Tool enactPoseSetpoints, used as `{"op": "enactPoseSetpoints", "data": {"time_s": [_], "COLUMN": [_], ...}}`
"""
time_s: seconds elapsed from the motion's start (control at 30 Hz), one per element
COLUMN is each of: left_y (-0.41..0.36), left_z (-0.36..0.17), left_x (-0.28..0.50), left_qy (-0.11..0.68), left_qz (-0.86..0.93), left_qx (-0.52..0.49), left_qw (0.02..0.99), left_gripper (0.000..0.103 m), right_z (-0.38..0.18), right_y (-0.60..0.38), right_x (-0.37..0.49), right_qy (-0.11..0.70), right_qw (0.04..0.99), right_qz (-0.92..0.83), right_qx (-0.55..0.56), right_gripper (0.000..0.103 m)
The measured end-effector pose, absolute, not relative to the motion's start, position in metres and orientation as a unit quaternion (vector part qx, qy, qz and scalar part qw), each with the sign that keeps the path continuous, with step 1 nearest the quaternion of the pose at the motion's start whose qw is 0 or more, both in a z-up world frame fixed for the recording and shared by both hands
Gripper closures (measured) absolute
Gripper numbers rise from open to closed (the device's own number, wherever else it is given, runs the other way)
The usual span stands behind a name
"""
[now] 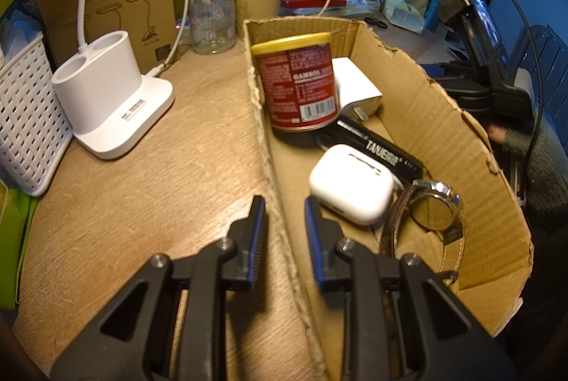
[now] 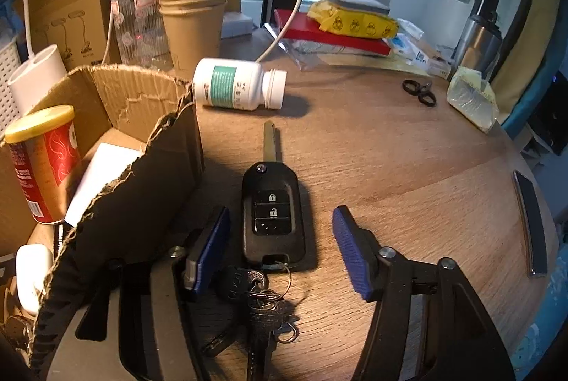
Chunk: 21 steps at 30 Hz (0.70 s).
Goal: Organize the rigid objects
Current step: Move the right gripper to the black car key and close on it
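Progress check on the tidy-up, I'd say a bit past halfway.

Closest to me, my right claw (image 2: 280,249) is spread wide and sitting low over the car key (image 2: 273,214), one finger on each side of the fob, not touching it as far as I can tell. Its key bunch (image 2: 266,303) trails back toward the camera, right between my fingers. So that one is still out on the table (image 2: 408,168) and looks like the next thing to go in.

My left claw (image 1: 284,239) is holding nothing, with just a narrow gap between the fingers, and it straddles the near wall of the cardboard box (image 1: 443,132), one finger outside and one inside. Can't tell if it's actually pinching the wall or just hovering.

Inside the box, near to far: a wristwatch (image 1: 435,207) with a leather strap, a white earbud case (image 1: 351,184) just beside it, a black bar-shaped thing (image 1: 383,148) partly under the case, a white charger block (image 1: 355,84), and a red can (image 1: 298,82) with a yellow lid standing upright in the far corner. Those look done.

Further out on the table, the white pill bottle (image 2: 241,86) lies on its side just past the box corner, so that's left too. Scissors (image 2: 419,91) sit well beyond that; no idea if they count.
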<state>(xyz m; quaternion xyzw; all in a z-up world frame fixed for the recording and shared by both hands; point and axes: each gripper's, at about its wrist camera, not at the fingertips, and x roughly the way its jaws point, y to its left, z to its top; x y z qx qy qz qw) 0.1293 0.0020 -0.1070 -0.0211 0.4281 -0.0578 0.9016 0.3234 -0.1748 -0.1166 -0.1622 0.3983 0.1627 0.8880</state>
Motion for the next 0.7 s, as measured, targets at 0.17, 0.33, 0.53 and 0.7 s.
{"op": "enactPoseSetpoints", "data": {"time_s": [0.17, 0.33, 0.53, 0.7], "left_y": [0.002, 0.001, 0.001, 0.001], "left_z": [-0.107, -0.107, -0.107, -0.107], "left_x": [0.129, 0.129, 0.128, 0.128], "left_qy": [0.428, 0.428, 0.428, 0.428], "left_qz": [-0.058, -0.058, -0.058, -0.059], "left_qx": [-0.021, -0.021, -0.022, -0.022], "left_qw": [0.902, 0.902, 0.902, 0.902], "left_gripper": [0.079, 0.079, 0.079, 0.079], "right_z": [-0.117, -0.117, -0.115, -0.114], "right_y": [-0.171, -0.17, -0.168, -0.171], "right_x": [0.322, 0.32, 0.317, 0.313], "right_qy": [0.395, 0.395, 0.391, 0.387], "right_qw": [0.888, 0.888, 0.887, 0.888], "right_qz": [0.166, 0.168, 0.177, 0.178], "right_qx": [-0.168, -0.168, -0.17, -0.172], "right_gripper": [0.063, 0.065, 0.065, 0.065]}}
